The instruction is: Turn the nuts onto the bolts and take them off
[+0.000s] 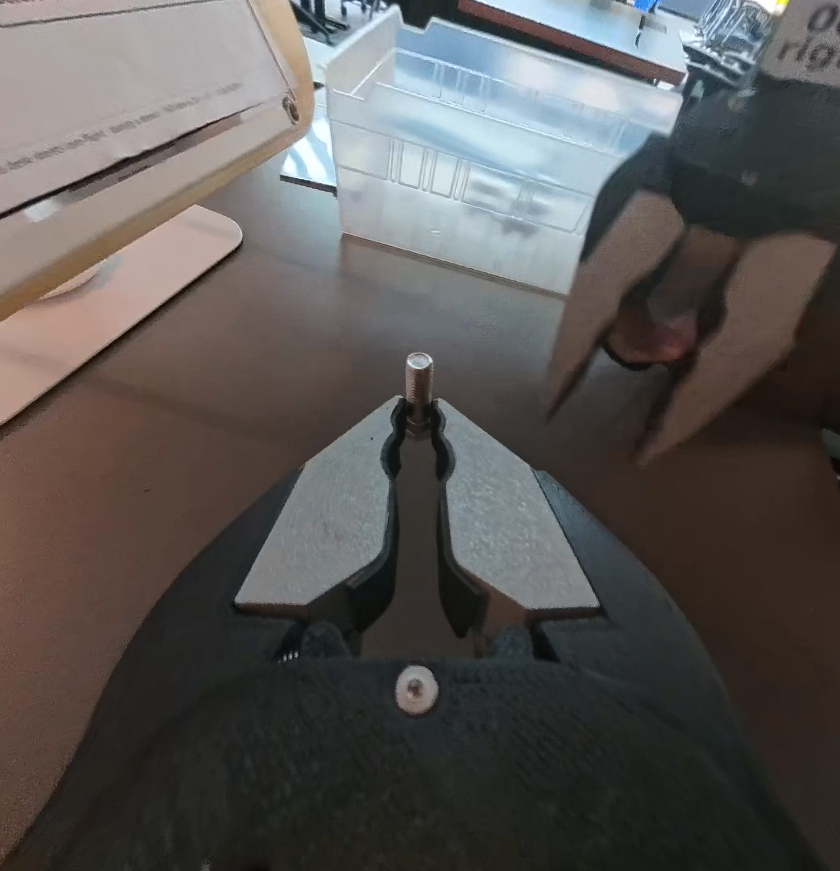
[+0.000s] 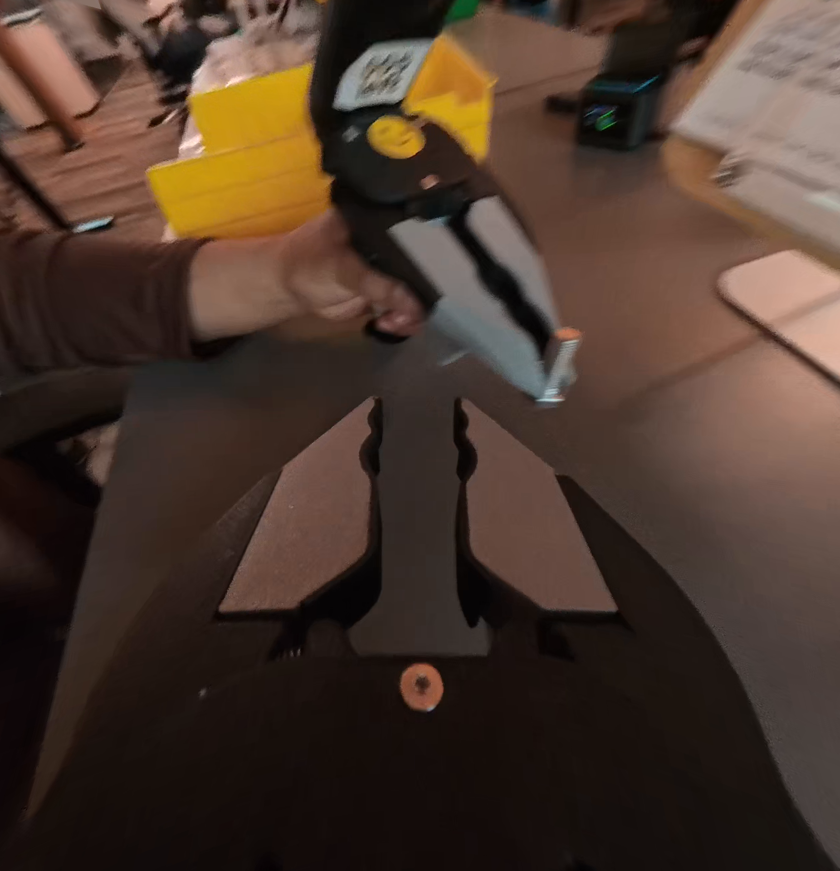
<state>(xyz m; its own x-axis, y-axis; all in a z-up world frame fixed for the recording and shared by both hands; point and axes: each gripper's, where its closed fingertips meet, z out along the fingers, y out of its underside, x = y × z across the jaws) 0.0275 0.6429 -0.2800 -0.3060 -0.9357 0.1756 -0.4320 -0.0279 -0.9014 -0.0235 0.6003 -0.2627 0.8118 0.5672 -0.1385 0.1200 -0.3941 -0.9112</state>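
Note:
My left gripper is shut on a silver bolt above the dark brown table. It grips the bolt by the nut or head at its lower end, and the threaded shank points up past the fingertips. The same bolt shows in the right wrist view at the tips of the left gripper, held by a hand. My right gripper is open and empty, a short way from the bolt. It also shows blurred in the left wrist view at the right.
A clear plastic bin stands at the back of the table. A monitor-like stand with a pale base and a paper-covered panel is at the left. Yellow bins sit behind the left hand. A small black box stands far off. The left tips stand about 20 cm off the pale base.

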